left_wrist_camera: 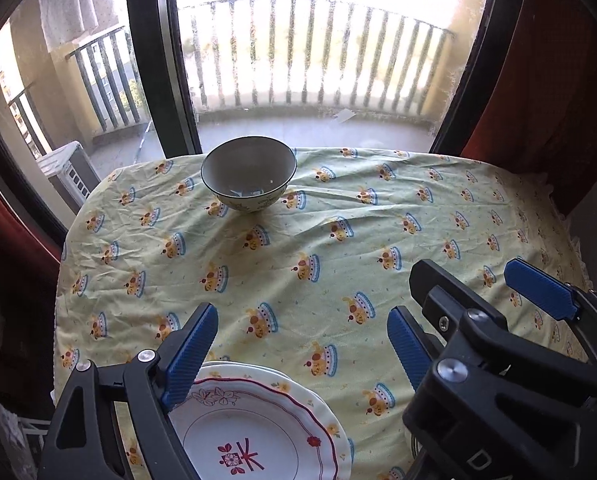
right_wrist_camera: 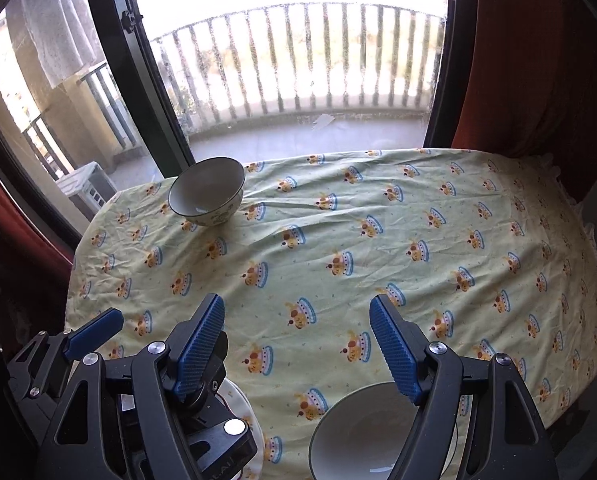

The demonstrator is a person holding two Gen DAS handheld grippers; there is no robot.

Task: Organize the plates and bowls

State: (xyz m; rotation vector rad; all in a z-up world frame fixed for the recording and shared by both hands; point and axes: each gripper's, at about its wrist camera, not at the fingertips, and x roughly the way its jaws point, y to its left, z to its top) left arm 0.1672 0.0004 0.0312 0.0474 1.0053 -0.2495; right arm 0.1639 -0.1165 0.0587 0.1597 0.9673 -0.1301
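A white bowl with a dark rim [left_wrist_camera: 248, 173] stands near the table's far left edge; it also shows in the right wrist view [right_wrist_camera: 207, 192]. A stack of white plates with a red floral rim [left_wrist_camera: 258, 428] lies at the near edge, under my open left gripper [left_wrist_camera: 302, 344]. A second white bowl [right_wrist_camera: 362, 436] sits at the near edge below my open right gripper [right_wrist_camera: 298, 344]. The right gripper [left_wrist_camera: 538, 292] shows at the right of the left wrist view. The left gripper [right_wrist_camera: 98, 332] and a plate edge [right_wrist_camera: 254, 436] show at lower left of the right wrist view.
The table carries a pale yellow-green cloth with a crown print [left_wrist_camera: 338, 240]. Behind it is a glass balcony door with a dark frame [left_wrist_camera: 158, 60] and railing beyond. Red curtains [right_wrist_camera: 538, 60] hang at the right and left.
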